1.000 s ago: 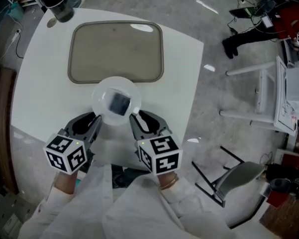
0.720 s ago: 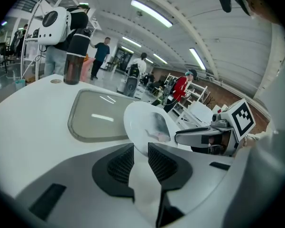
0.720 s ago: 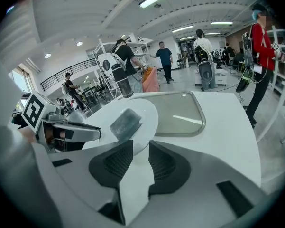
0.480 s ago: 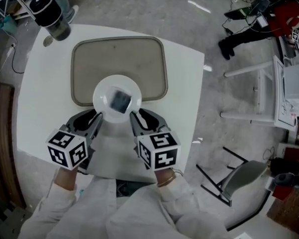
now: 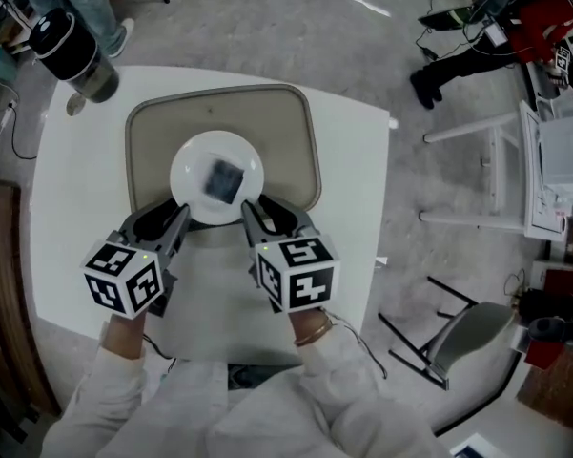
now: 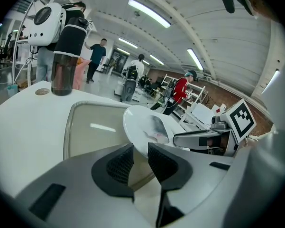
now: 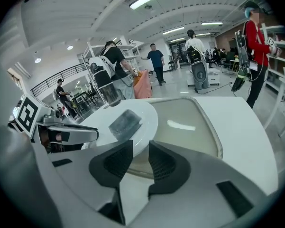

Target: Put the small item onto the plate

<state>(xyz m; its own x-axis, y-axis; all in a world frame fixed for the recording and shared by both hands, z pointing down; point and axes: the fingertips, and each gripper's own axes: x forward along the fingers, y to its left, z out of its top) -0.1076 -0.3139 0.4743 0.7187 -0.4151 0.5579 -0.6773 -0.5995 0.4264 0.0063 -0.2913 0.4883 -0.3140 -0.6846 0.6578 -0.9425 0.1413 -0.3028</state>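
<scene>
The dark, flat small item (image 5: 223,180) lies loose at the centre of the white plate (image 5: 195,156), mid-frame over the beige tray (image 5: 286,132). The left tongs (image 5: 179,219) and right tongs (image 5: 250,213) each pinch the plate's near rim. The plate looks stiff, glossy and breakable, so it should stay level or the item may slide. A dark tumbler (image 5: 71,55) stands upper left on the surface (image 5: 76,218), well apart.

Lab hall: strip lights (image 6: 149,12), white racks (image 5: 553,175)
</scene>
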